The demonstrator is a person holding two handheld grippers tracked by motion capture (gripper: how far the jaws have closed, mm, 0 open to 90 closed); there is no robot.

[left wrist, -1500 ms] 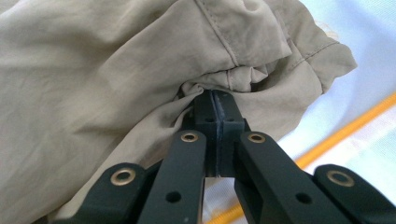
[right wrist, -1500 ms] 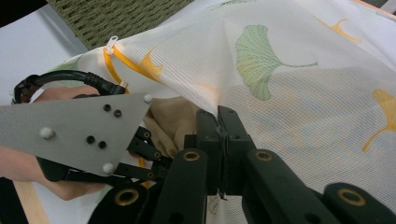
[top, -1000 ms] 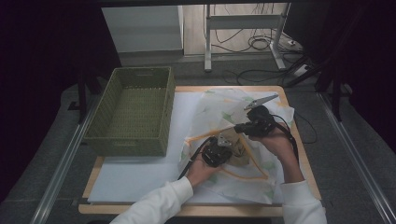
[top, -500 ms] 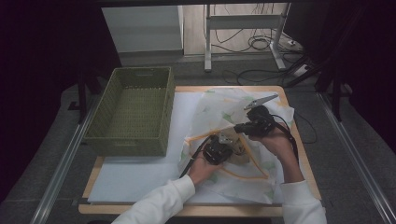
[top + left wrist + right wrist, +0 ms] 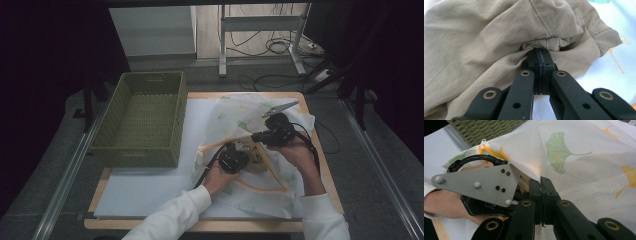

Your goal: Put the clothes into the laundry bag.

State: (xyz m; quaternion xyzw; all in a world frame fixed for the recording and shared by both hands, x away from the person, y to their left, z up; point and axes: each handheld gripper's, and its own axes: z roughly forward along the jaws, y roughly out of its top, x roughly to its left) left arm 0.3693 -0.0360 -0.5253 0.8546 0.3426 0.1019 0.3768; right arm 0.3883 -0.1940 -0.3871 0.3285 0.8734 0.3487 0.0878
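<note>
Khaki garment [image 5: 486,42] is pinched by the left tongs [image 5: 539,53] inside the mesh bag [image 5: 584,170], whose edge is clamped by the right tongs [image 5: 541,185], on the bench [image 5: 150,187].

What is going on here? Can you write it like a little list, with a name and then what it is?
left gripper: jaws shut, pinching a fold of the tan garment
right gripper: jaws shut on the edge of the white mesh bag
mesh bag: leaf print, orange zip trim, lying on the white mat
garment: crumpled, at the bag's opening
green basket: on the table's left, nothing seen inside
table: wooden, under the mat
</note>
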